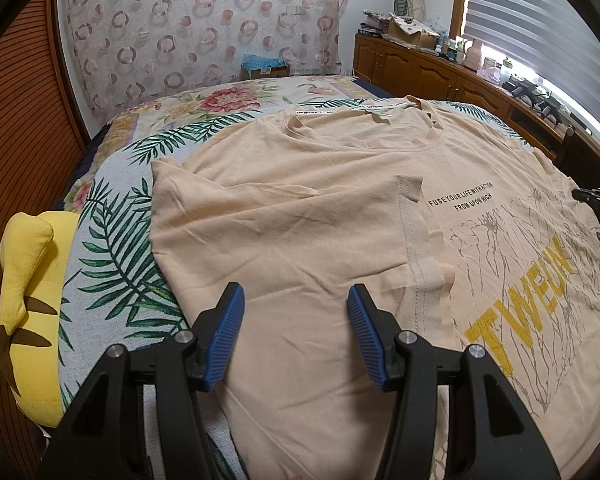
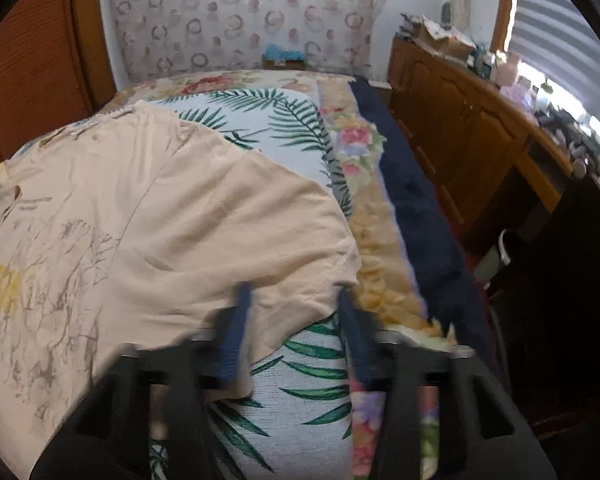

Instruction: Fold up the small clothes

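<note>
Over on your far left a yellow plush toy (image 1: 32, 280) sits at the edge of the bed, on the leaf-print bedspread (image 1: 112, 248), and the peach T-shirt (image 1: 300, 216) lies spread flat across that spread, collar toward the headboard. Your left gripper (image 1: 296, 304) hangs over the shirt's left side with its blue pads well apart, nothing between them, cloth lying untouched below. Just right of it, the left sleeve (image 1: 412, 240) is already folded in over the chest, its hem lying beside the black lettering and the yellow print. So that side reads as done, and the fold looks to be passing across to the other one. Move on right: the right sleeve (image 2: 292, 240) is still spread out flat on the bedspread, hem toward you. Your right gripper (image 2: 294, 308) is at that hem, blurred in its own view; its pads show apart there, one on the cloth, the other just off the sleeve's corner, nothing pinched. Next, you'd want that hem firmly nipped, then lifted and carried inward over the chest to mirror the left fold, keeping the edge straight.
</note>
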Demonstrator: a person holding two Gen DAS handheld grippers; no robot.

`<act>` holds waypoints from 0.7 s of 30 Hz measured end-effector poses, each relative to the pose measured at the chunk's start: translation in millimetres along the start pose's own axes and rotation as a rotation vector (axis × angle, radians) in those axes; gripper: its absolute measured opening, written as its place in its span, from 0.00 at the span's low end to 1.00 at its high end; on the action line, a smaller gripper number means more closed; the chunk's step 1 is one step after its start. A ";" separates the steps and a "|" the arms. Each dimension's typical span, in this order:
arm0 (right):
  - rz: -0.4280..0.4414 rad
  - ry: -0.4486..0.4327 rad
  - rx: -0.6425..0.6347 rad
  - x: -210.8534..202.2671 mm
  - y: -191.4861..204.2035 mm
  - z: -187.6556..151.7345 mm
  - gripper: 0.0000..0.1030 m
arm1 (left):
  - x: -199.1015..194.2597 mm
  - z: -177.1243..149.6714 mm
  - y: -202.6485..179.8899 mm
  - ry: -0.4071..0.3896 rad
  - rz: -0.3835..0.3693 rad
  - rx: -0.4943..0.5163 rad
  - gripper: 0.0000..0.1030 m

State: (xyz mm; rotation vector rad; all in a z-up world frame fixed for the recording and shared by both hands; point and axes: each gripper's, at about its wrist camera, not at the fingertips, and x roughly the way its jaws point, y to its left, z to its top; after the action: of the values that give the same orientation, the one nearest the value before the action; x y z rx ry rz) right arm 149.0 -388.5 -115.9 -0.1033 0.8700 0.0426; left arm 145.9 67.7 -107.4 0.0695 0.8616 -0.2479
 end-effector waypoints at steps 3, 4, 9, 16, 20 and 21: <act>0.011 -0.003 -0.027 -0.2 4.4 -0.1 0.02 | 0.0 0.1 -0.5 0.001 0.003 0.002 0.52; 0.009 -0.010 -0.029 -1.6 5.7 -0.1 0.02 | -0.3 0.0 -0.8 0.001 0.007 0.005 0.52; 0.058 -0.079 -0.017 -19.2 11.8 11.9 0.01 | -0.7 -0.2 -1.9 0.002 0.009 0.006 0.52; 0.207 -0.196 -0.099 -64.3 69.4 49.9 0.01 | -1.1 0.8 -1.7 0.003 0.007 0.002 0.53; 0.303 -0.190 -0.166 -71.1 120.6 58.9 0.02 | -1.1 1.1 -1.6 0.003 0.003 -0.001 0.53; 0.335 -0.189 -0.177 -70.8 131.7 58.7 0.10 | -0.8 1.8 -1.1 0.003 0.002 -0.002 0.53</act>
State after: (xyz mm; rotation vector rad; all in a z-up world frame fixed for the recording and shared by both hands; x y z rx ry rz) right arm 137.6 -251.0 -33.8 -0.1161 0.6855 0.4366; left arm 146.5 66.5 -105.6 0.0690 0.8650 -0.2452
